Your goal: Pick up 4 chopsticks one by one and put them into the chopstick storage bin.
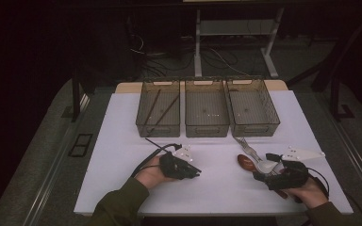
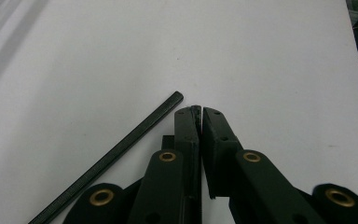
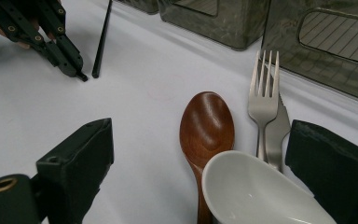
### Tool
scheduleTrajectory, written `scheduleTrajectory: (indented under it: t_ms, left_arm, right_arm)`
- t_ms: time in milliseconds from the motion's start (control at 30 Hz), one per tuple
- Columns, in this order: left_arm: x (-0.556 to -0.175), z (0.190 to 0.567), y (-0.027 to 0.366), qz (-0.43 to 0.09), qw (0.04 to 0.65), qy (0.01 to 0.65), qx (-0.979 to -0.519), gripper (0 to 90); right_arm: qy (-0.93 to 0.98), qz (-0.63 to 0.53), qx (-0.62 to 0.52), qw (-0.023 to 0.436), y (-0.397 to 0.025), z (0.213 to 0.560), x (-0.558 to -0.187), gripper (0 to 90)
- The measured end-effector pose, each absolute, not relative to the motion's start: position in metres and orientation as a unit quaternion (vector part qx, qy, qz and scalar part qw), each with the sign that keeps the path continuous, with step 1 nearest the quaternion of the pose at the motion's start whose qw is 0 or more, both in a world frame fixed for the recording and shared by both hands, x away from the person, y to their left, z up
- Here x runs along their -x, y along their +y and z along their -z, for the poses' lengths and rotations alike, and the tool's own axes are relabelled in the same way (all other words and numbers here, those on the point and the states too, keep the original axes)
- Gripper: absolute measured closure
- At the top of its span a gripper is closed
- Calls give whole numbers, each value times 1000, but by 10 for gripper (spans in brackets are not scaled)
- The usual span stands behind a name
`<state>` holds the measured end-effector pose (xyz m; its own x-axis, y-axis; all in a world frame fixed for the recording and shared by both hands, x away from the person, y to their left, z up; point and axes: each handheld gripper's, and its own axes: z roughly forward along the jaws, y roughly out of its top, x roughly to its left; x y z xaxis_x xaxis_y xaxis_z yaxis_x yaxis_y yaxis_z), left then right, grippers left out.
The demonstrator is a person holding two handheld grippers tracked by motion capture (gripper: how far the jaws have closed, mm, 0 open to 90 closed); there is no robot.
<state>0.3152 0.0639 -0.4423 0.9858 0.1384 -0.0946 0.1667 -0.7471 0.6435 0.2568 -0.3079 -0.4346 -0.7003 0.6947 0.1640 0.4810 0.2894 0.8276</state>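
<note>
Nearest the lens in the right gripper view, at the bottom of the frame, sits the white ceramic spoon (image 3: 261, 191), lying between your right gripper's (image 3: 200, 172) spread, released jaws, with nothing grasped yet. Working left to right in the high view: your left gripper (image 1: 195, 172) rests at lower centre-left with its jaws clenched on nothing, and the black chopstick (image 2: 116, 156) lies loose just beside its left jaw, apart from it in the left gripper view. Toward the lower right, the wooden spoon (image 3: 206, 130) lies touching or just under the white spoon's bowl, then the fork (image 3: 263, 100) and a knife (image 3: 279, 128) tucked against it on the right. That white spoon will likely be heavy for its size, glazed, slick and chippable, so take it across the thick rim or the handle, squarely, and close gently. The wooden spoon is light and grippier; the metal pieces are thin, stiff and lie flat, so they are hard to get under. At the upper middle stand three mesh bins (image 1: 206, 113) in a row, the leftmost already holding chopsticks. You have wide bare white mat (image 1: 217, 188) between the grippers, but the cutlery is crowded, so lift straight up before swinging toward the bins, and mind their near walls.
</note>
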Motion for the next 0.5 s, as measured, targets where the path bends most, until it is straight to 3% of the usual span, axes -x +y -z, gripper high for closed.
scheduleTrajectory:
  t_ms: [200,300,500]
  left_arm:
    - [-315,443,64,22,349,85,-933,830]
    - [-310,439,68,11,345,89,-934,721]
    - [-300,426,101,-11,363,118,-924,675]
  right_arm:
    - [795,-467,-369,115,-308,435,-257,73]
    - [794,-468,-370,114,-308,434,-257,74]
    - [794,-468,-370,114,-308,434,-257,73]
